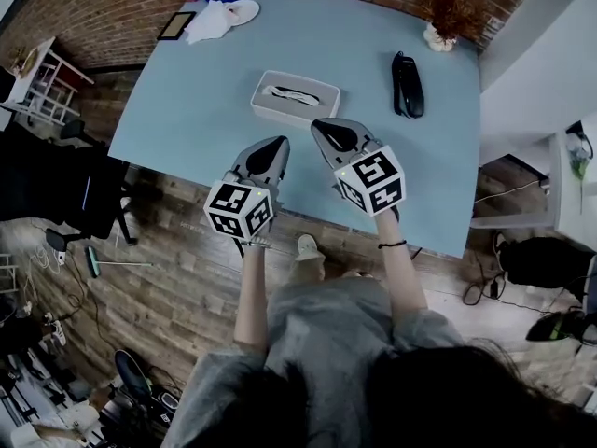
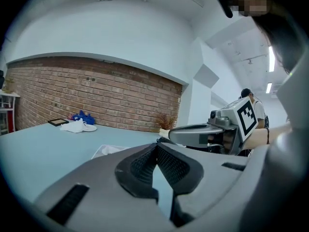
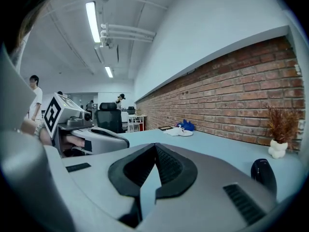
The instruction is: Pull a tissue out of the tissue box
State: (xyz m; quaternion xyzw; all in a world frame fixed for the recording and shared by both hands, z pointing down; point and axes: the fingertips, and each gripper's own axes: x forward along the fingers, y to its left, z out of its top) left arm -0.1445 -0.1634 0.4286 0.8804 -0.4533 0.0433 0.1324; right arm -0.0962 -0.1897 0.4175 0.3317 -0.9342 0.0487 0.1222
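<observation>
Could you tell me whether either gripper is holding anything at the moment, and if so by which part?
Nothing is held. The left gripper and the right gripper both have their jaws shut on nothing, short of the tissue box.

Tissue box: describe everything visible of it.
The tissue box is a low, pale grey rectangular case with rounded corners, plastic by the look. It lies flat on the blue table, slightly askew to the near edge. A long dark slot in its top shows white tissue. Nothing seems to touch it; the left gripper and right gripper hang close on its near side, jaws shut and empty.
</observation>
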